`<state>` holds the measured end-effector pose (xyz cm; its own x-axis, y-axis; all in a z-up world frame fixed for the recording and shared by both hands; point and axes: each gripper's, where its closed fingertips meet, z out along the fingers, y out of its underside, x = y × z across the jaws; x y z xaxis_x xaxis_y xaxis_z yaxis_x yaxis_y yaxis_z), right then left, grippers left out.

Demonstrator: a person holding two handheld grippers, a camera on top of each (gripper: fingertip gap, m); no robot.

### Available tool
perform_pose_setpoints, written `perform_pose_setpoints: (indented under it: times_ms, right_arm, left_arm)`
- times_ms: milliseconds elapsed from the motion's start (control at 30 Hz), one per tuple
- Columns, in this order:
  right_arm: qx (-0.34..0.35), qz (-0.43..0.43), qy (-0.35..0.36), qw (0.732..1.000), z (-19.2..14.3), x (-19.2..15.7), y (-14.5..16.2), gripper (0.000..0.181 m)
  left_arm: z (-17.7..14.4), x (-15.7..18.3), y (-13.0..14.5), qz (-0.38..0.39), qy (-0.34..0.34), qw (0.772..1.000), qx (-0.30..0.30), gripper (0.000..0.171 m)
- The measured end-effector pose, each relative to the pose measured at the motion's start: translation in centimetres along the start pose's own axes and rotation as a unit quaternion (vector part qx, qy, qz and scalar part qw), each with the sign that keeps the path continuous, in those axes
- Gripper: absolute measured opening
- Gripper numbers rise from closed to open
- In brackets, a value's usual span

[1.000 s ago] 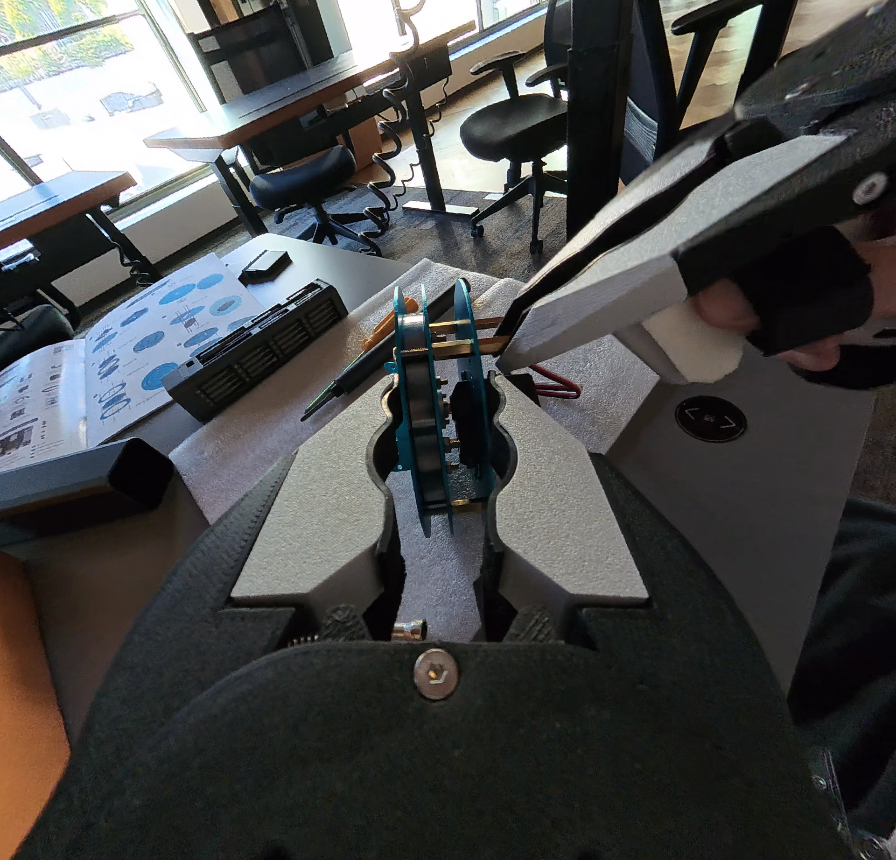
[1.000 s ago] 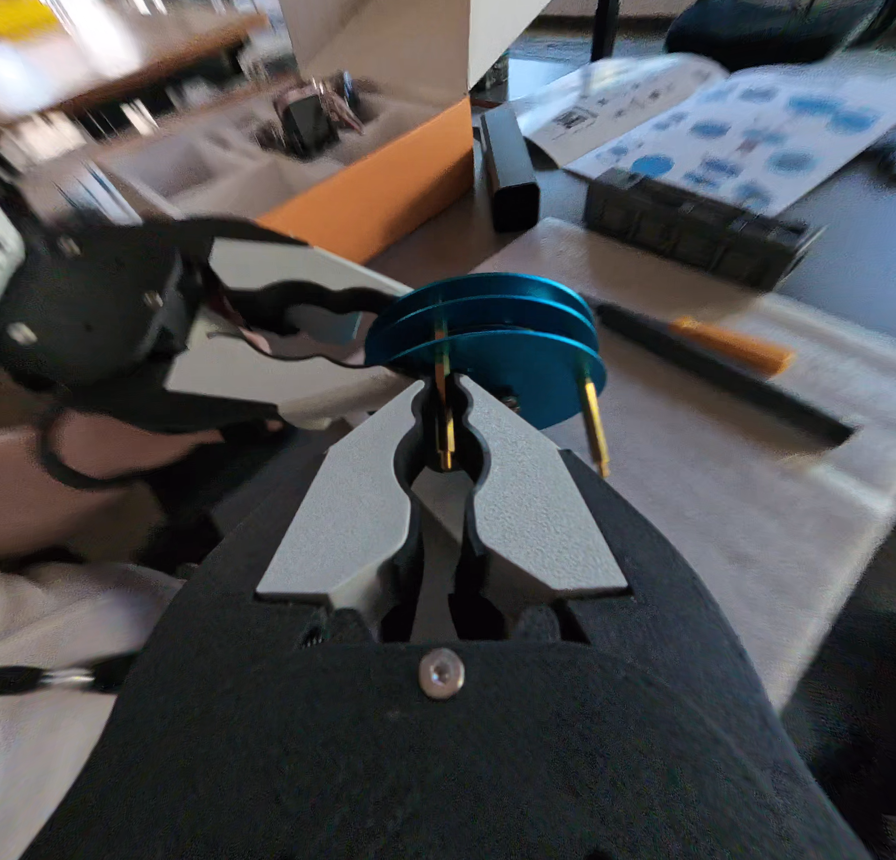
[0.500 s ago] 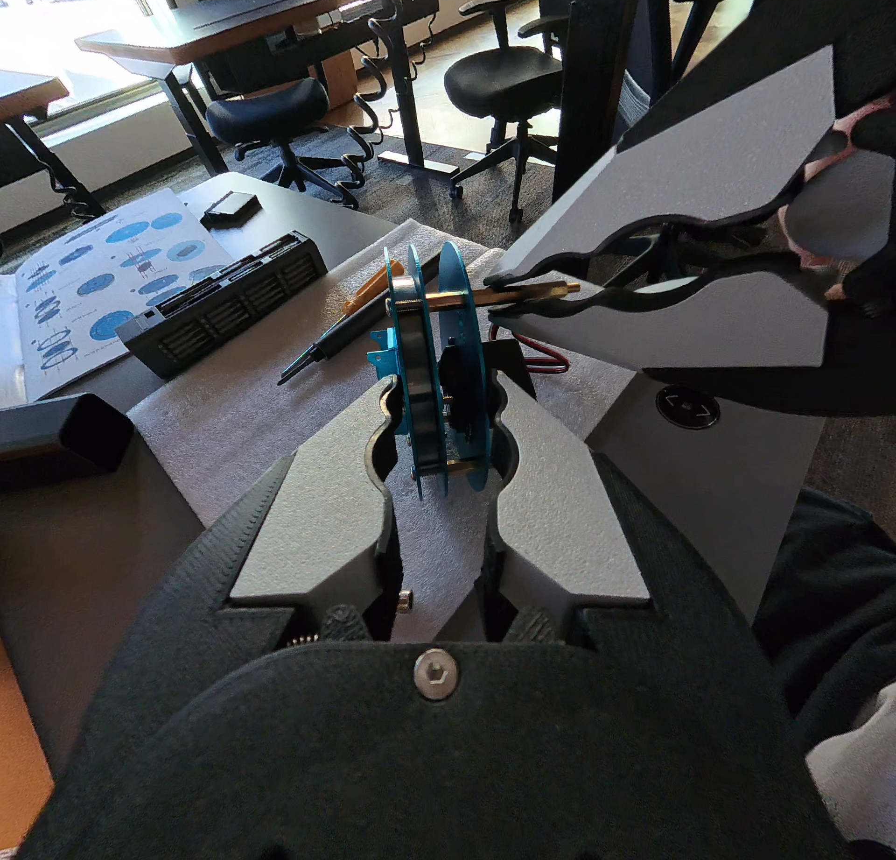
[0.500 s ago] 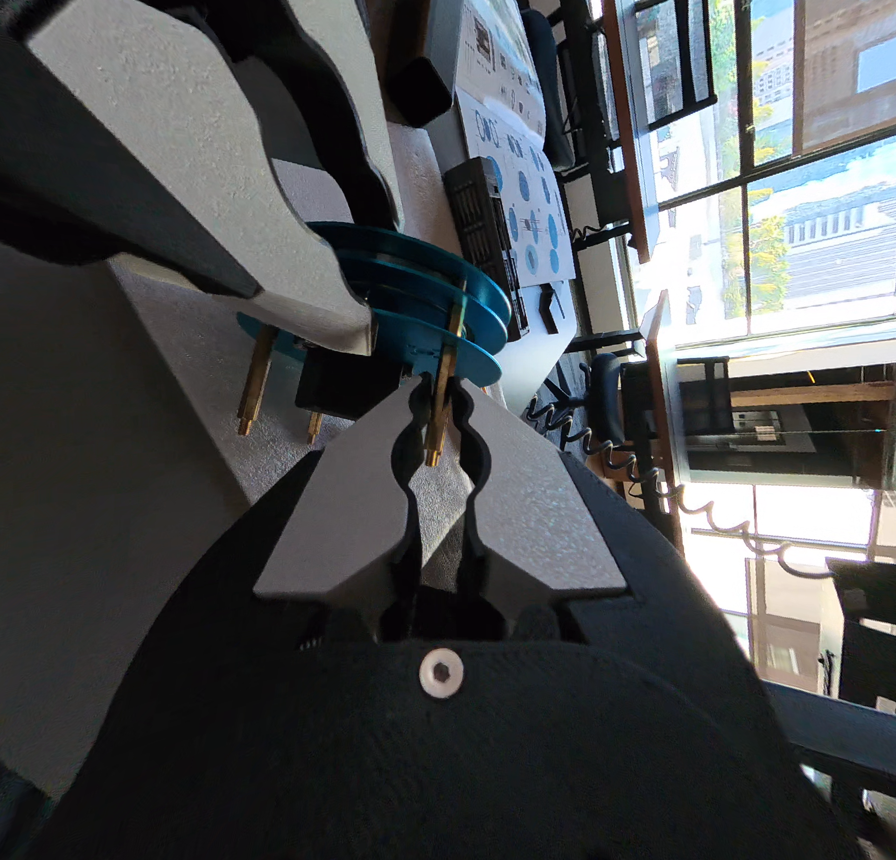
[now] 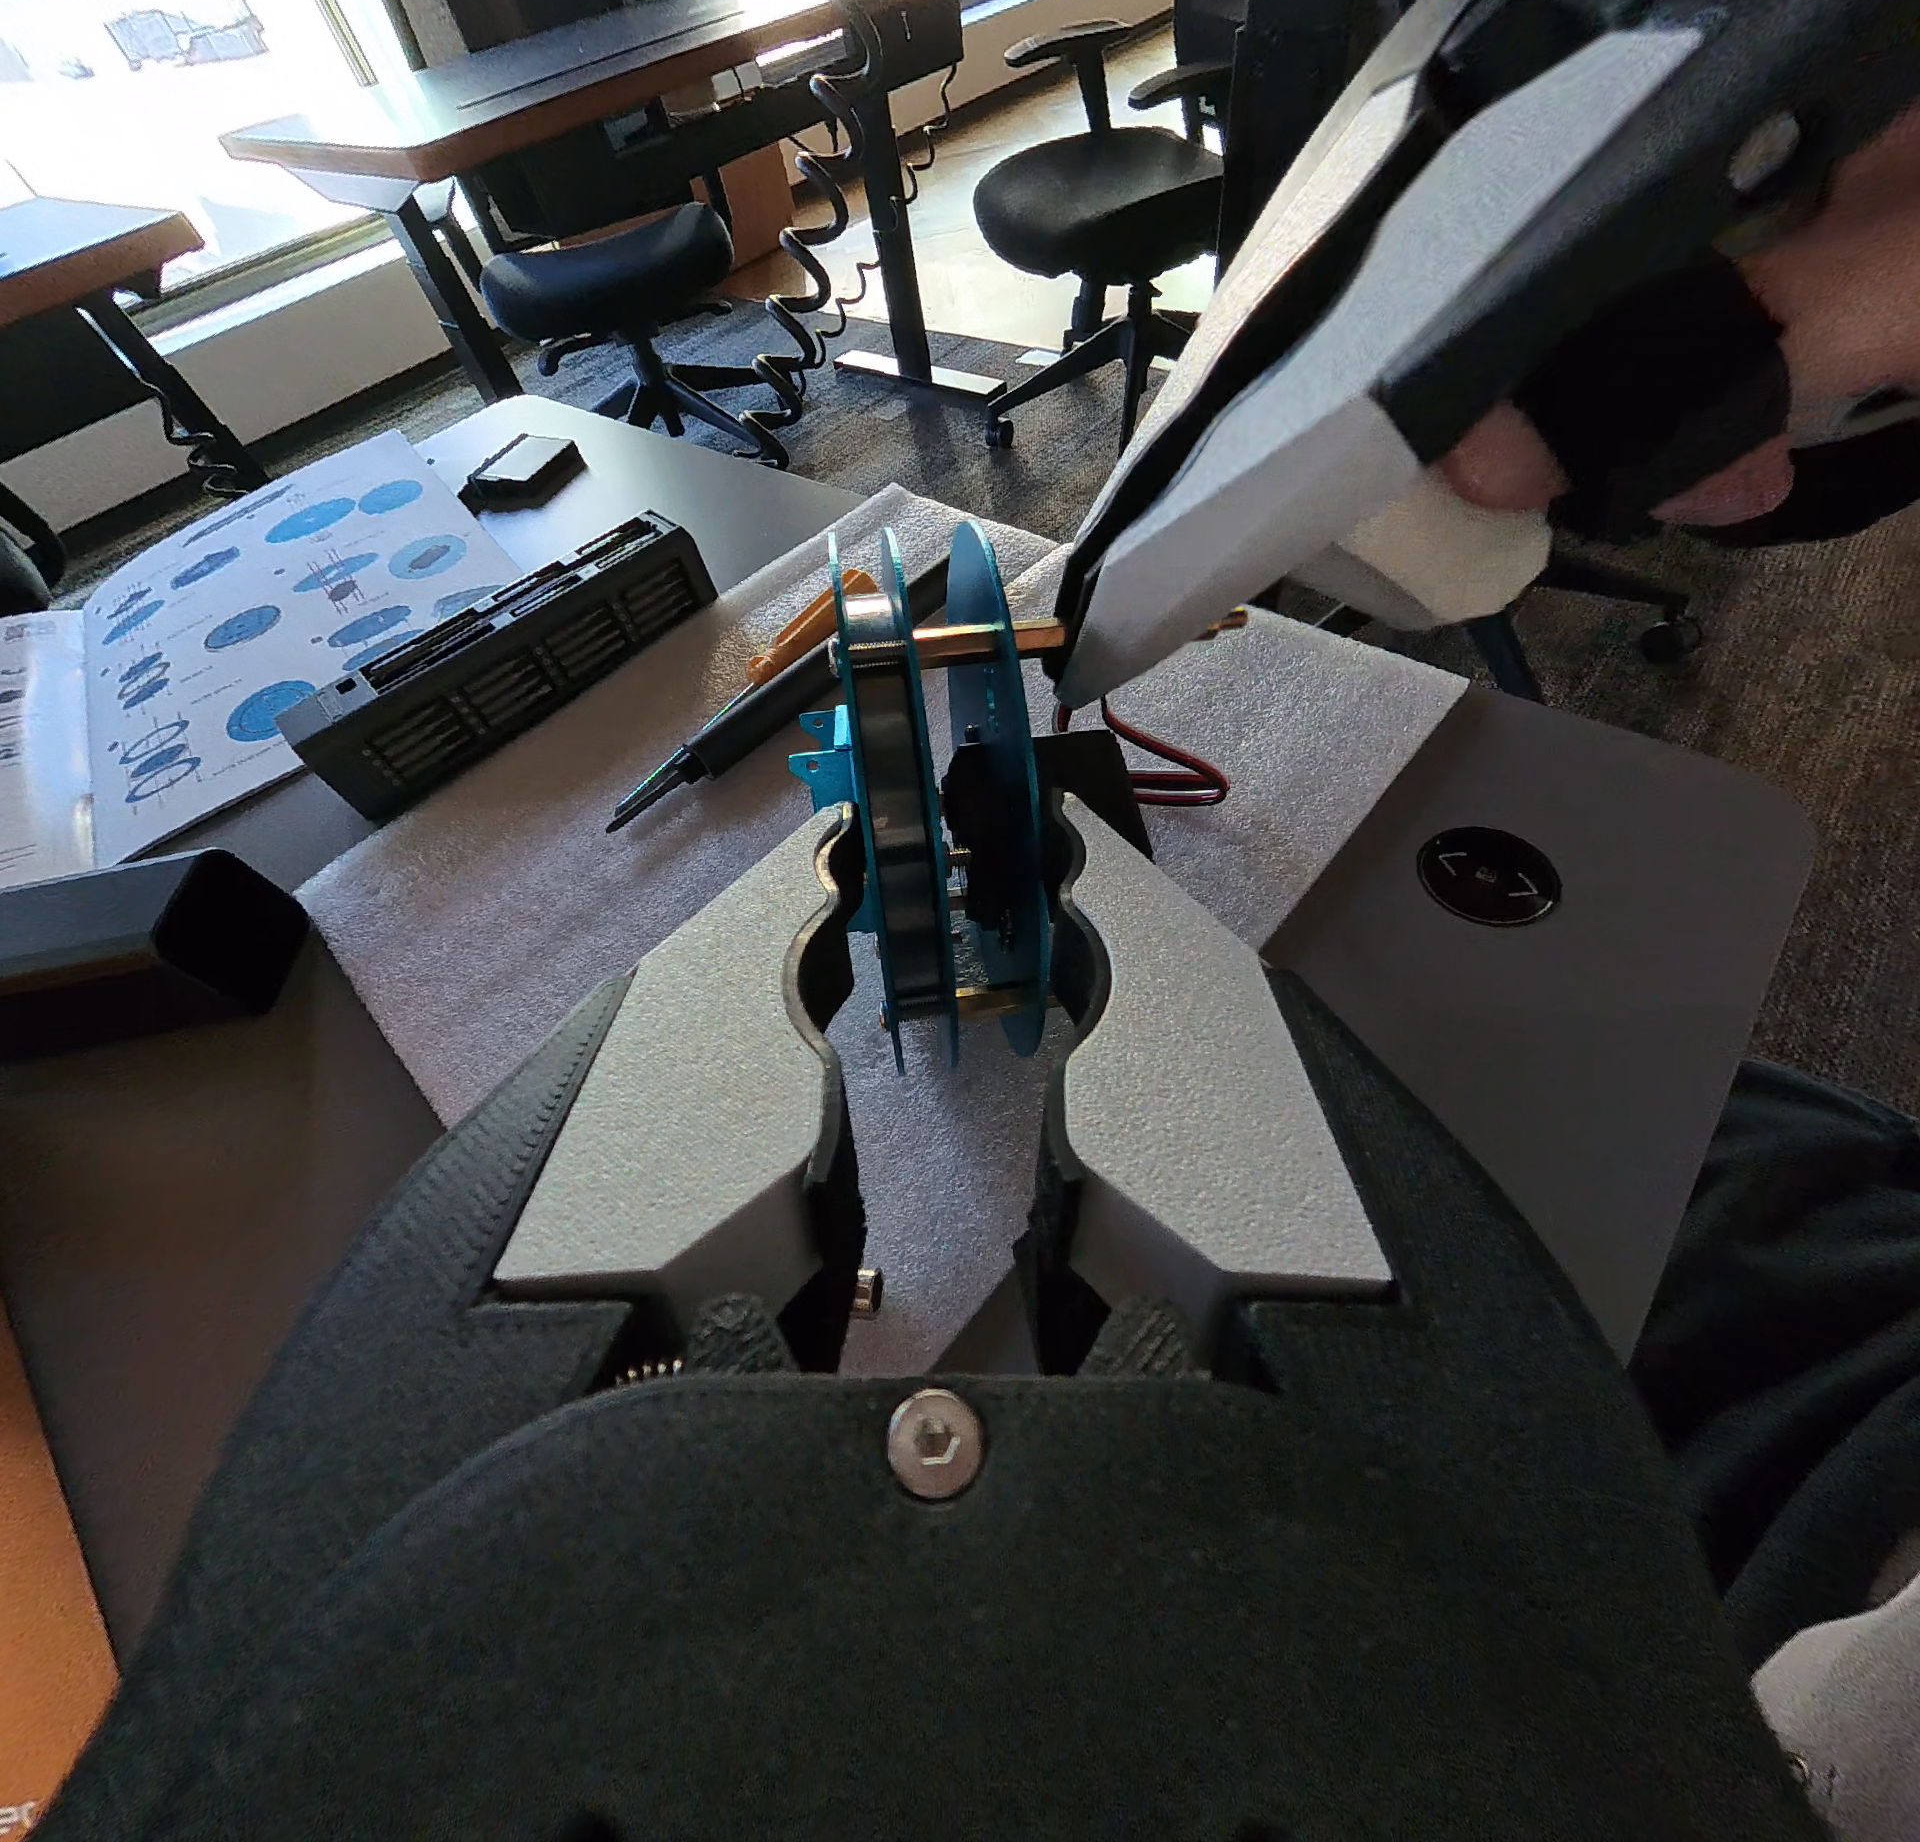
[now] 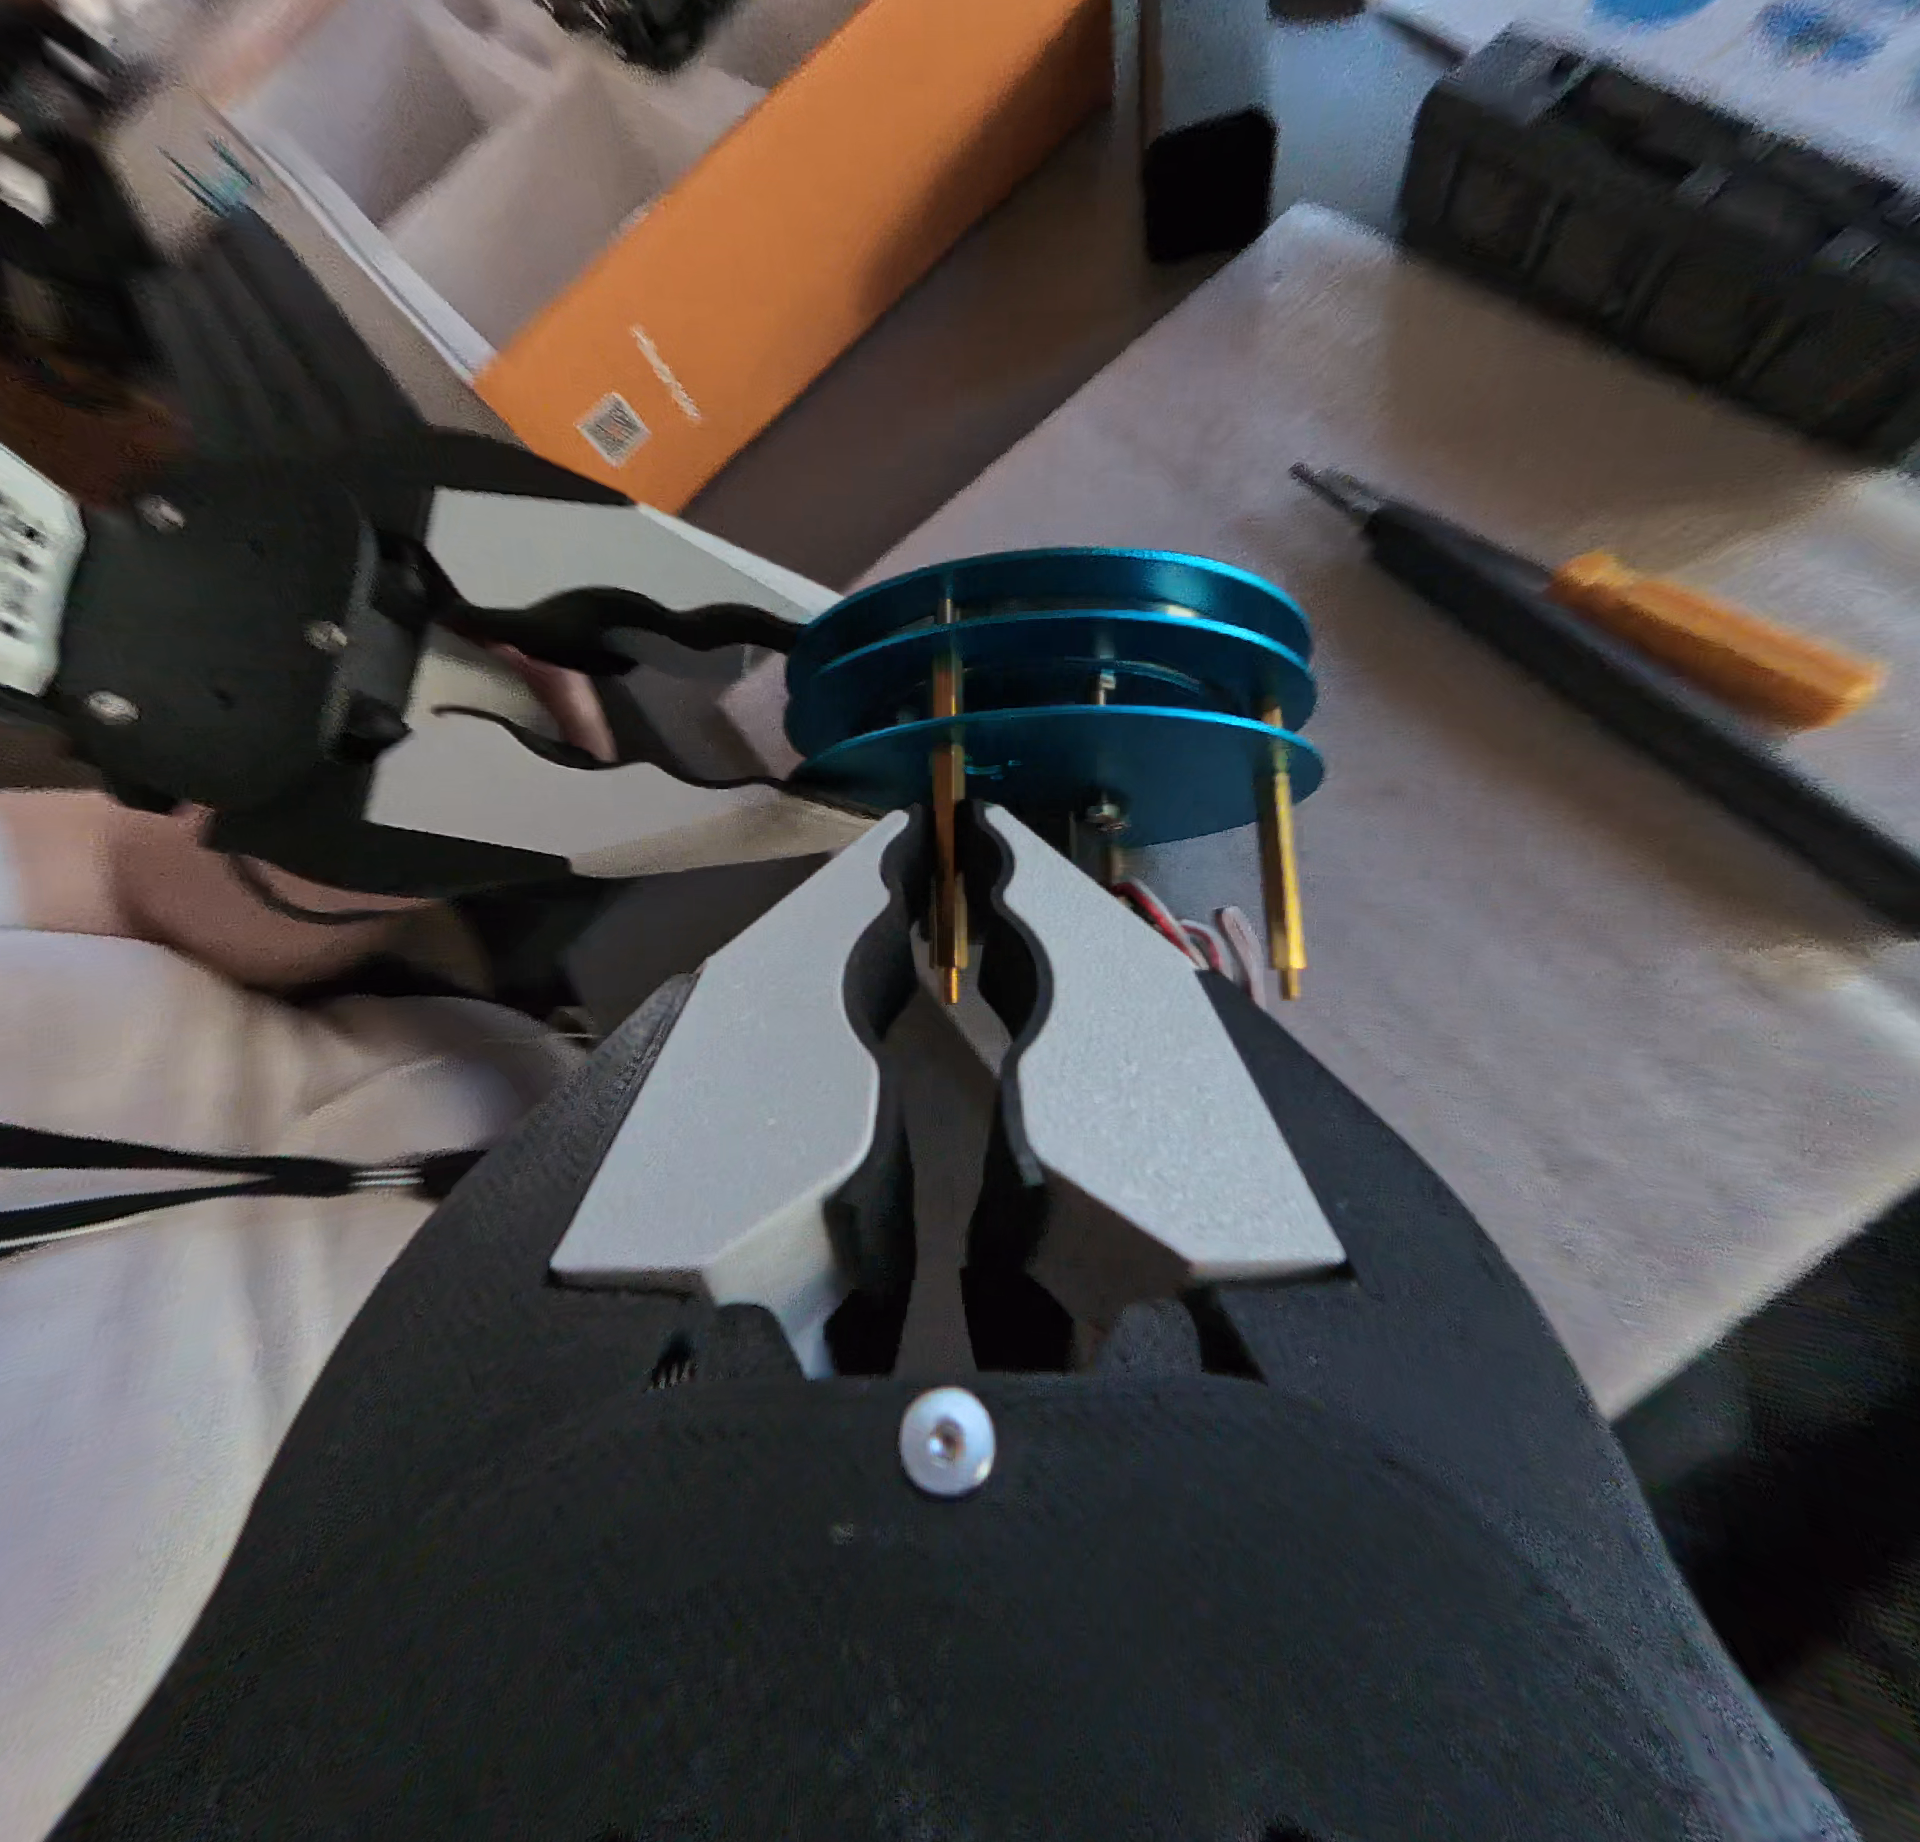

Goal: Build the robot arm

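A blue disc assembly (image 5: 982, 649) of three round plates joined by brass standoffs stands on edge over the white foam sheet (image 5: 520, 888). My left gripper (image 5: 951, 836) is shut on it across the plates. In the right wrist view the assembly (image 6: 1049, 639) lies flat, with the left gripper (image 6: 795, 712) clamping it from the left. My right gripper (image 6: 951, 826) is shut on one brass standoff (image 6: 948, 784) that sticks out of the outer plate. It also shows in the left wrist view (image 5: 1070, 649), reaching in from the upper right. Red and black wires (image 5: 1164, 774) hang behind the assembly.
A black screwdriver with an orange handle (image 6: 1621, 629) lies on the foam beyond the assembly. A black bit case (image 5: 499, 670) and an open booklet (image 5: 208, 629) lie to the left. An orange box (image 6: 831, 213) and a dark square tube (image 5: 156, 940) stand near. Office chairs (image 5: 1091, 192) are beyond the table edge. The grippers are tip to tip, or close to it. Left tips and right tips are each some 25 cm from the black bit case (image 5: 499, 670). Seen from the right wrist view (image 6: 1622, 223) as well.
The right gripper rolled about a quarter turn around the brass standoff, then rolled back to its first attitude, staying shut on it. The left gripper keeps its hold on the assembly.
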<state>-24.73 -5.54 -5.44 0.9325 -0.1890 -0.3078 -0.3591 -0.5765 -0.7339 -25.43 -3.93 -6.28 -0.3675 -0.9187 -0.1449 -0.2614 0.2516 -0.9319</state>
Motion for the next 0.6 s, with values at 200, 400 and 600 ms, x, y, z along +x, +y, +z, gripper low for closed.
perform_pose_setpoints:
  times_ms: [200,400,600]
  right_arm:
    - [-0.032,0.207,-0.183,0.961,0.0,-0.6,0.1,0.005]
    - [0.002,-0.044,-0.048,0.998,-0.6,-0.2,-1.0,0.017]
    - [-0.047,-0.349,0.283,0.892,-1.6,1.4,-0.4,0.019]
  left_arm:
    - [0.0,0.1,0.0,0.005,0.003,1.000,0.003,0.033]
    - [0.2,-0.1,-0.2,-0.010,0.004,1.000,0.005,0.033]
    - [0.4,-0.2,-0.3,-0.021,0.002,1.000,0.005,0.033]
